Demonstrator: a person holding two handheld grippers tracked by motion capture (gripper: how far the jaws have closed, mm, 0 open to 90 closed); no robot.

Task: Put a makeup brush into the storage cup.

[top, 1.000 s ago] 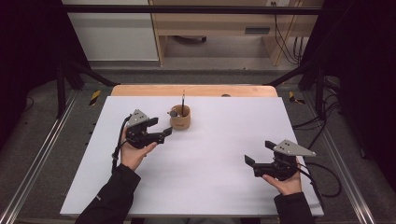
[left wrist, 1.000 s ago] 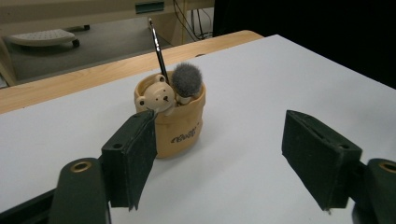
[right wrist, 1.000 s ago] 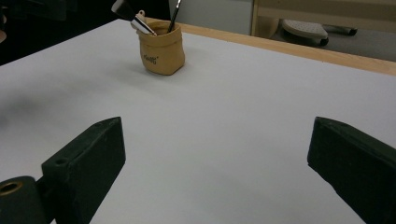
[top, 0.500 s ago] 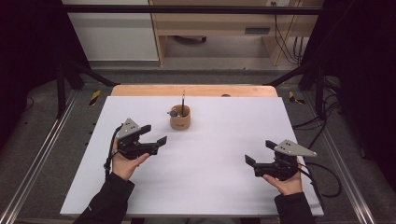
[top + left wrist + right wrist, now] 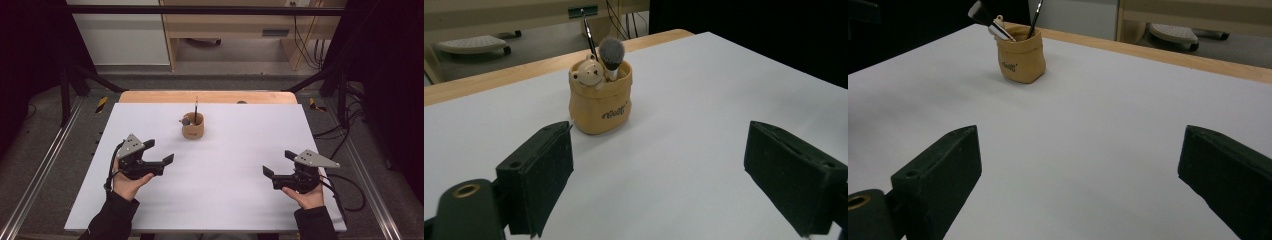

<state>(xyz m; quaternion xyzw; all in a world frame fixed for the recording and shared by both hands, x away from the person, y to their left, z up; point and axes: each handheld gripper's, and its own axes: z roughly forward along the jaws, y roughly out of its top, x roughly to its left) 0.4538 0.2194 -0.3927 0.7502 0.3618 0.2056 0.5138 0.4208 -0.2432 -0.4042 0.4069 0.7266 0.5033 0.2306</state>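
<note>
- My left gripper (image 5: 159, 151) hovers over the near-left part of the white table (image 5: 240, 200), its jaws spread wide with nothing between them.
- In the left gripper view that same left gripper (image 5: 659, 175) looks along its two black jaws toward a small tan pot (image 5: 600, 102), which stands upright on the table ahead, a little left of the middle of the gap and well clear of both jaws.
- The pot carries a little bear figure (image 5: 587, 75) on its rim and dark lettering on its side.
- A fluffy grey-headed brush (image 5: 612, 54) stands in the pot, head up, and a thin dark-handled brush (image 5: 589, 33) leans out behind it.
- My right gripper (image 5: 277, 164) sits over the near-right part of the table, released, jaws wide apart and empty.
- In the right gripper view the right gripper (image 5: 1080, 180) faces bare white tabletop between its jaws; the pot (image 5: 1021, 60) stands far off toward the upper left, with the two brush handles sticking up from it.
- From the high view the pot (image 5: 193, 126) is in the far middle of the table, nearer my left gripper than my right, and apart from both.
- A strip of bare wood (image 5: 150, 96) runs along the far edge of the table beyond the white surface.
- Each gripper is held in one of my hands, dark sleeves reaching in from the near edge.
</note>
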